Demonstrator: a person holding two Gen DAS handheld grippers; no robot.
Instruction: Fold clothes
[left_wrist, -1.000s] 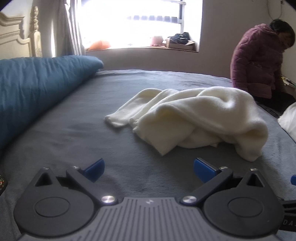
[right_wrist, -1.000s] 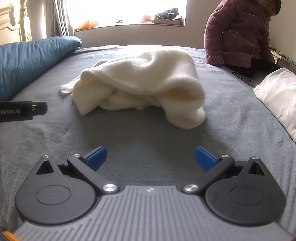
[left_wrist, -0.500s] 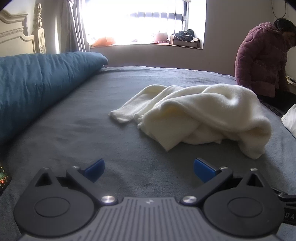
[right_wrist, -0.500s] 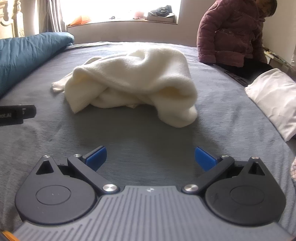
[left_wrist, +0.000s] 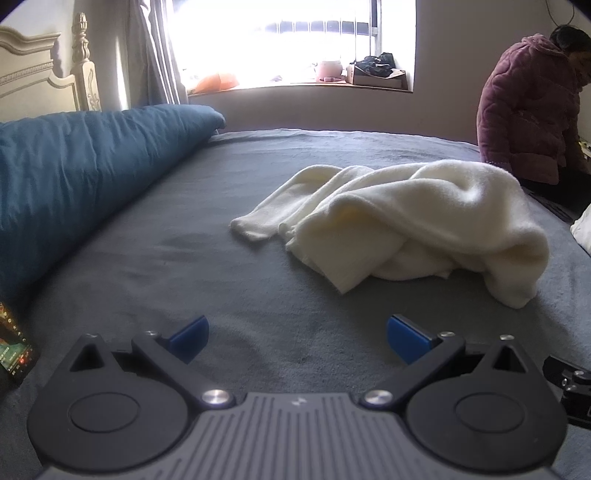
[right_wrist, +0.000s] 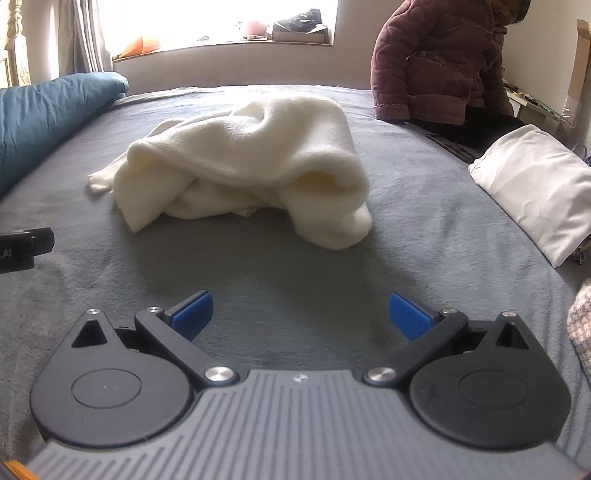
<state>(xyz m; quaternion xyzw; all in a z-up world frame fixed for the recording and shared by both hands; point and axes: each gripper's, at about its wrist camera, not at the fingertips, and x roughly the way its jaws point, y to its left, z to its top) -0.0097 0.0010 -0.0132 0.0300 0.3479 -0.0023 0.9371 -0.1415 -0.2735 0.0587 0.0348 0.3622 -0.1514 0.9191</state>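
A cream fleece garment (left_wrist: 417, 225) lies crumpled in a heap on the grey bed cover (left_wrist: 184, 266). It also shows in the right wrist view (right_wrist: 251, 166), ahead and slightly left. My left gripper (left_wrist: 297, 341) is open and empty, low over the cover, short of the garment, which lies ahead to its right. My right gripper (right_wrist: 301, 315) is open and empty, also short of the heap. The left gripper's body (right_wrist: 22, 247) shows at the left edge of the right wrist view.
A blue duvet (left_wrist: 74, 177) runs along the left side. A person in a maroon jacket (right_wrist: 436, 62) sits at the far right edge of the bed. A white pillow (right_wrist: 539, 184) lies at the right. A phone (left_wrist: 13, 350) lies at the left edge.
Both grippers have swung slightly, so the garment sits a little further right in the left view and further left in the right view. Both stay open. The garment has not moved.
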